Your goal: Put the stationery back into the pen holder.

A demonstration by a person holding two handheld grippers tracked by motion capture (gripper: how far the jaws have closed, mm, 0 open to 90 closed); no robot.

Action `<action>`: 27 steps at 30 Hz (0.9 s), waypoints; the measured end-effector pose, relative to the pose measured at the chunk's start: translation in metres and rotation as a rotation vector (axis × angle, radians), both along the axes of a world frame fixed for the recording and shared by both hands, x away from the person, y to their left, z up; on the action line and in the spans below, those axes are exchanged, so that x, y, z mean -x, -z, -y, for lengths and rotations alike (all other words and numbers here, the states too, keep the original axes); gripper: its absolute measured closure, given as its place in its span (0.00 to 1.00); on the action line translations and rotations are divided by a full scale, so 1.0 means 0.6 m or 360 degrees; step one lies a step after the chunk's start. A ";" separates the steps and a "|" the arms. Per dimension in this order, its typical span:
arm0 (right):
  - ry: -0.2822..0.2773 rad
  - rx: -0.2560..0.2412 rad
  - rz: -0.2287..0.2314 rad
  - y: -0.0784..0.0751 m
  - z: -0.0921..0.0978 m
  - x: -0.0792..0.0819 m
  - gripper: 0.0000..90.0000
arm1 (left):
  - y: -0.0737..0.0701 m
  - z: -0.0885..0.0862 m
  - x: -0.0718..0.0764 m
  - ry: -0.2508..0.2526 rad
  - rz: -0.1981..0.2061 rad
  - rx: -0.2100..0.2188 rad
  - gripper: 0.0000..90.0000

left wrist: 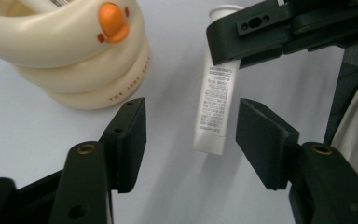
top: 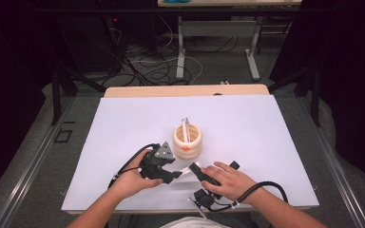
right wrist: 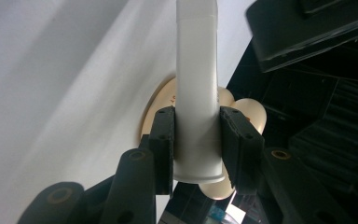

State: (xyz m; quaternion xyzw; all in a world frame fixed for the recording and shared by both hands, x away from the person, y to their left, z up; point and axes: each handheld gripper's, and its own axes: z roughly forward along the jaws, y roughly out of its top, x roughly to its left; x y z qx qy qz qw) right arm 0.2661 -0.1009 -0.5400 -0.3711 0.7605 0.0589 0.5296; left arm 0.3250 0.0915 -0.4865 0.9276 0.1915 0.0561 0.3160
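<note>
Tabletop (top: pixel 123 123): white sheet over it, both hands working at the near edge.
Holder (top: pixel 187 141): cream ringed cup with an orange duck bill (one tube already stands inside), just beyond the claws.
Left claw (left wrist: pixel 191 135): jaws spread apart, one each side of the tube's flat end, not touching it.
Right claw (right wrist: pixel 196 144): clamped on the tube's cap end.
Tube (left wrist: pixel 214 107): white, printed, held between the two claws just beside the holder.

A white-covered table (top: pixel 123 123) carries a cream ringed holder (top: pixel 187 141).
</note>
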 end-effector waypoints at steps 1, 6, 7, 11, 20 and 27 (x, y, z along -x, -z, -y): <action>0.0002 -0.0001 0.0005 0.000 0.000 0.001 0.75 | 0.001 0.003 0.000 0.0005 -0.0010 -0.0007 0.50; 0.0018 0.0003 0.0023 0.004 0.002 0.004 0.75 | 0.003 0.019 0.001 0.0013 -0.0049 -0.0074 0.54; 0.0004 0.0018 0.0032 0.003 0.001 0.003 0.75 | 0.003 0.022 0.001 0.0009 -0.0045 -0.0078 0.55; -0.0015 0.0030 0.0056 0.004 0.001 0.005 0.75 | 0.004 0.033 -0.001 0.0029 -0.0073 -0.0141 0.59; -0.0027 0.0038 0.0076 0.006 0.001 0.008 0.75 | 0.007 0.056 -0.007 0.0079 -0.0108 -0.0230 0.63; -0.0043 0.0053 0.0083 0.009 0.002 0.009 0.75 | 0.008 0.073 -0.007 0.0091 -0.0139 -0.0299 0.69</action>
